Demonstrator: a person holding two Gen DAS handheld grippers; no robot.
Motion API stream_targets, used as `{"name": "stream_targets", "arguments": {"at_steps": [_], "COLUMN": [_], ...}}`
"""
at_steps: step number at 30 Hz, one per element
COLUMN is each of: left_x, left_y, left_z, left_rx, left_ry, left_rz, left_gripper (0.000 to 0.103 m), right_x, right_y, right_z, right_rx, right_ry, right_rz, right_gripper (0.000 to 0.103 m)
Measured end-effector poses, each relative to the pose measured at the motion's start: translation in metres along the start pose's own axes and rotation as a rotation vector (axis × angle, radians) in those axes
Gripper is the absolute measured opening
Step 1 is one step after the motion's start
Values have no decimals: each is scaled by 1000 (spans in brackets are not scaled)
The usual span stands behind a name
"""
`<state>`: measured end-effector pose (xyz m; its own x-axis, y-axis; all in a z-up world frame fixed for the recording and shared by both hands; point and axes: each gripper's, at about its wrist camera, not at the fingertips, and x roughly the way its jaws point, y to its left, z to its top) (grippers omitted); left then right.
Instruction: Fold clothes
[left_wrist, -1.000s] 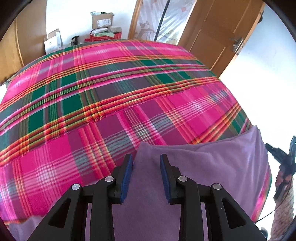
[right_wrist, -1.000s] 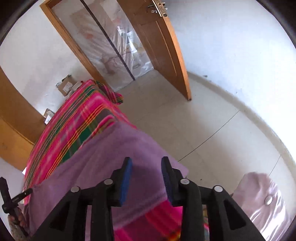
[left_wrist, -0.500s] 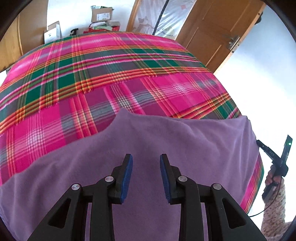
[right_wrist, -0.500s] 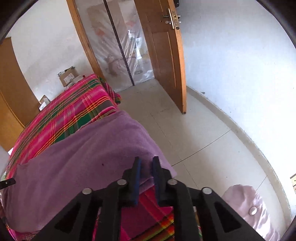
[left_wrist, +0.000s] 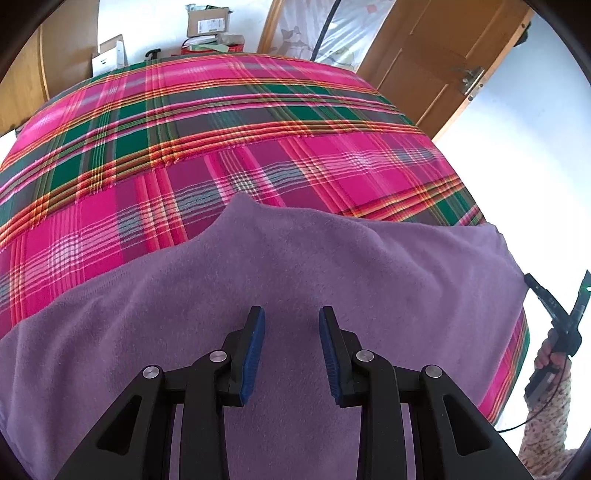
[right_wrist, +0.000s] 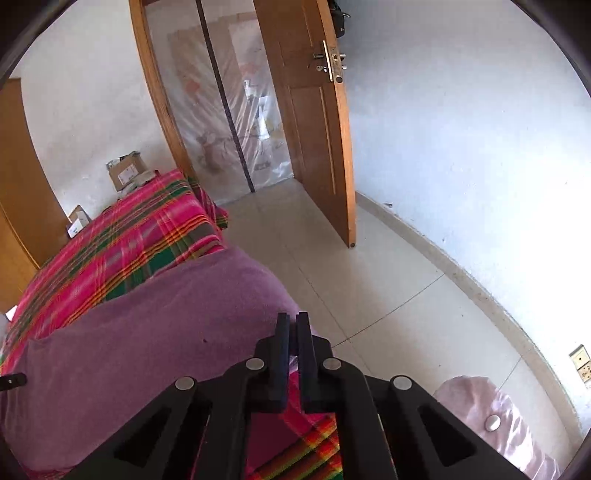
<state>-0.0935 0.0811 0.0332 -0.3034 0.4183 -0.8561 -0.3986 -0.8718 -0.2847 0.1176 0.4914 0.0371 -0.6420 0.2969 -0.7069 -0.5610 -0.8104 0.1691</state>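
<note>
A purple cloth (left_wrist: 295, 266) lies spread over the near end of a bed with a pink and green plaid cover (left_wrist: 221, 129). My left gripper (left_wrist: 291, 314) hovers over the cloth's middle, jaws apart, with nothing pinched between the blue pads. My right gripper (right_wrist: 291, 317) is shut on the right-hand edge of the purple cloth (right_wrist: 166, 325), where it hangs over the side of the bed. In the left wrist view the right gripper (left_wrist: 528, 277) touches that same corner, held by a hand in a patterned sleeve (left_wrist: 546, 424).
Cardboard boxes (left_wrist: 207, 22) stand beyond the bed's far end. A wooden door (right_wrist: 314, 147) stands open to the right, beside a plastic-covered doorway. A pale pink bundle (right_wrist: 491, 417) lies on the tiled floor (right_wrist: 369, 277) near the wall.
The right gripper's jaws closed on the cloth's edge, and its view swung toward the door. More purple cloth now fills the left wrist view. The left jaws kept the same gap.
</note>
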Motion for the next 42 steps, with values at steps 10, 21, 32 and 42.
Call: {"name": "stream_targets", "arguments": {"at_steps": [10,21,32,42], "left_x": [-2,-28,-69,-117], "left_y": [3,33,88,157], "left_z": [-3,-22,-54,-67], "left_rx": [-16,-75,-225,-406], "left_ry": [-1,-56,-148,-267], "left_rz": [-8,30,96,176], "left_gripper": [31,31,31,31], "right_x": [11,7,-17,-10], "right_y": [1,11,31,142], "right_z": [-3,-7,-8,-12], "right_rx": [-15,-27,-13,-183], "right_ry": [44,38,-17,32], "right_rz": [-42,-95,-24,224], "right_gripper": [3,5,14,22]}}
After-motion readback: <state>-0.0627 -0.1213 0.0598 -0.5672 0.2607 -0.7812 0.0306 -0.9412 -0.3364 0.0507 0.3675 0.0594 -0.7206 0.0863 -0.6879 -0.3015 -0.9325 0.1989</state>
